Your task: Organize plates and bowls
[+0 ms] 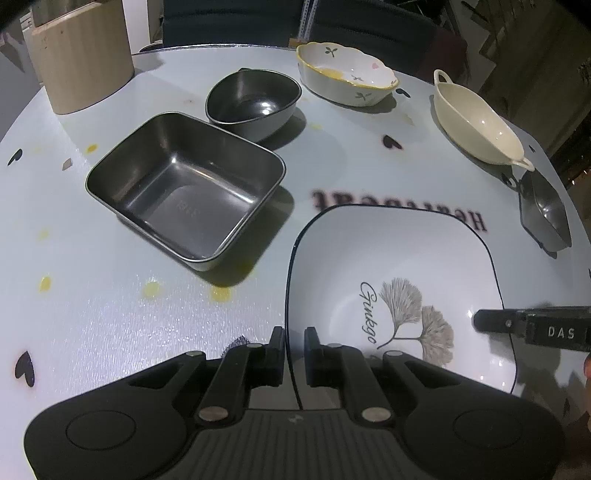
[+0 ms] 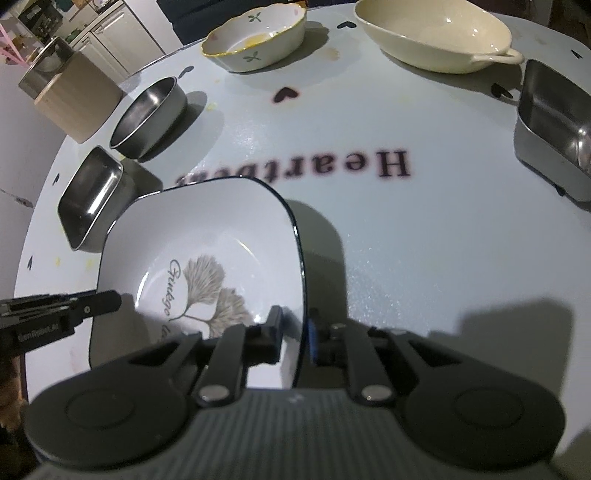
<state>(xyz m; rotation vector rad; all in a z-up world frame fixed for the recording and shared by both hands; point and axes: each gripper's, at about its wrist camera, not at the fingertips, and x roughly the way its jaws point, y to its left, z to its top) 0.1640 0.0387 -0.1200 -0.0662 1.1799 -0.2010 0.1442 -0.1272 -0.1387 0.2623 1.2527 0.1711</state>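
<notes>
A square white plate with a dark rim and a ginkgo print (image 1: 399, 266) (image 2: 207, 240) is held by both grippers over the table. My left gripper (image 1: 294, 350) is shut on the plate's left rim. My right gripper (image 2: 295, 332) is shut on its right rim; it also shows in the left wrist view (image 1: 532, 326), and the left gripper shows in the right wrist view (image 2: 62, 314). A rectangular steel tray (image 1: 188, 184) (image 2: 92, 199), a dark steel bowl (image 1: 255, 101) (image 2: 149, 112), a floral bowl (image 1: 347, 72) (image 2: 255, 35) and a cream handled dish (image 1: 476, 122) (image 2: 436, 33) stand on the table.
A second steel tray (image 1: 543, 214) (image 2: 554, 118) sits at the right edge. A beige wooden container (image 1: 83, 55) (image 2: 74, 99) stands at the far left. The round table (image 1: 110, 314) (image 2: 443, 258) has a "Heartbeat" print and heart marks. Dark chairs stand behind it.
</notes>
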